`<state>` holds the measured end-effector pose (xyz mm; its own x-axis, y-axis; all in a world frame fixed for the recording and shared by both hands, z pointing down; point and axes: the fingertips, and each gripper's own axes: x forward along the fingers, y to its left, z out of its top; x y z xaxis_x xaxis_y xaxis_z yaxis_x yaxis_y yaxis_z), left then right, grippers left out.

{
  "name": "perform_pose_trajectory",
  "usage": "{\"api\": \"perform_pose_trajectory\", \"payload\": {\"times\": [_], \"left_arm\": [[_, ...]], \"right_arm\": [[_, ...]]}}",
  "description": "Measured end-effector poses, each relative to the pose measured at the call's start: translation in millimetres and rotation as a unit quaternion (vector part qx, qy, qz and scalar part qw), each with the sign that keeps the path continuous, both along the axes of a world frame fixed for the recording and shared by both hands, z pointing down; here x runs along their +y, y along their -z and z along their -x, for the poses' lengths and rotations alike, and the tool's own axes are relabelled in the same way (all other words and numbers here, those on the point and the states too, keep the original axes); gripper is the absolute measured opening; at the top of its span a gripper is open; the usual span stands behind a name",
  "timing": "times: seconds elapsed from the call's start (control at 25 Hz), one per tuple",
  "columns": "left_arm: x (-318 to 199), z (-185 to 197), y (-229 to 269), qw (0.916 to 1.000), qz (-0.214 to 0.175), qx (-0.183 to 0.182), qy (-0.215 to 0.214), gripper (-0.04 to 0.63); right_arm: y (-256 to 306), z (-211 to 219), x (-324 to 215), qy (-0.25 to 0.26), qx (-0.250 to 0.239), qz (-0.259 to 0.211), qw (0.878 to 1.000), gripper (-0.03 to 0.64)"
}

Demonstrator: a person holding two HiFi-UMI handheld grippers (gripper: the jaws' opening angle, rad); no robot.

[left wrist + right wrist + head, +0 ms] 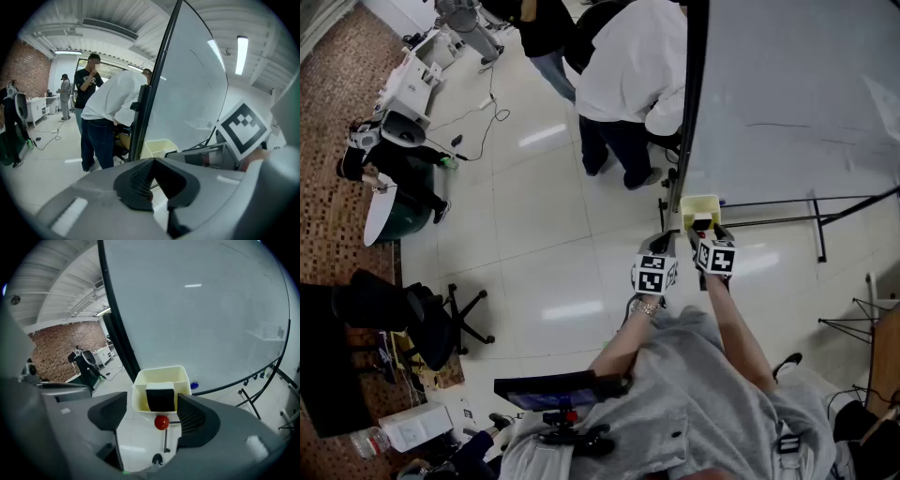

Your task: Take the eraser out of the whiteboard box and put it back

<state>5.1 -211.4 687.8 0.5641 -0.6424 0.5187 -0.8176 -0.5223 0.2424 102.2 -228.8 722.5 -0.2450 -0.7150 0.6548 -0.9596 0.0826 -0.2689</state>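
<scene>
A cream whiteboard box (161,379) hangs at the lower corner of the whiteboard (197,310). The eraser (160,396), black with a white top, stands upright inside it. My right gripper (154,416) is open and wide, just short of the box, with the eraser ahead of its jaws and untouched. In the head view the right gripper (705,230) hovers at the box (698,204), and the left gripper (662,244) is beside it on the left. My left gripper (152,164) is shut on nothing, and the box (157,148) lies beyond it.
A red knob (161,422) sticks out just below the box. The whiteboard's black frame (692,94) and stand legs (806,220) run along the right. A person in a white top (628,75) bends over close behind the board; an office chair (422,314) stands left.
</scene>
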Motion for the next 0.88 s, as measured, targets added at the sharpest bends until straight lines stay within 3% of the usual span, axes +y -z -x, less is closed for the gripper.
{"api": "perform_pose_trajectory", "payload": {"times": [0.36, 0.44, 0.48, 0.68, 0.88], "left_arm": [[-30.5, -10.3, 8.4, 0.9999, 0.001, 0.010, -0.005, 0.003], [-35.7, -9.6, 6.0, 0.9999, 0.004, 0.012, -0.001, 0.003], [-38.7, -8.8, 5.4, 0.9999, 0.005, 0.013, 0.001, 0.003], [-49.7, -9.3, 2.8, 0.9998, 0.008, 0.016, 0.009, 0.003], [-52.5, -7.0, 2.0, 0.9997, 0.011, 0.019, 0.014, 0.003]], "right_arm": [[-33.0, 0.0, -20.1, 0.011, 0.051, 0.063, 0.997, 0.328], [-36.9, -1.2, -21.0, 0.013, 0.046, 0.066, 0.997, 0.264], [-35.7, -1.0, -21.1, 0.016, 0.039, 0.064, 0.997, 0.262], [3.6, -1.2, -13.8, 0.040, -0.003, 0.039, 0.998, 0.249], [92.1, 5.5, -22.9, 0.080, 0.006, -0.043, 0.996, 0.249]]}}
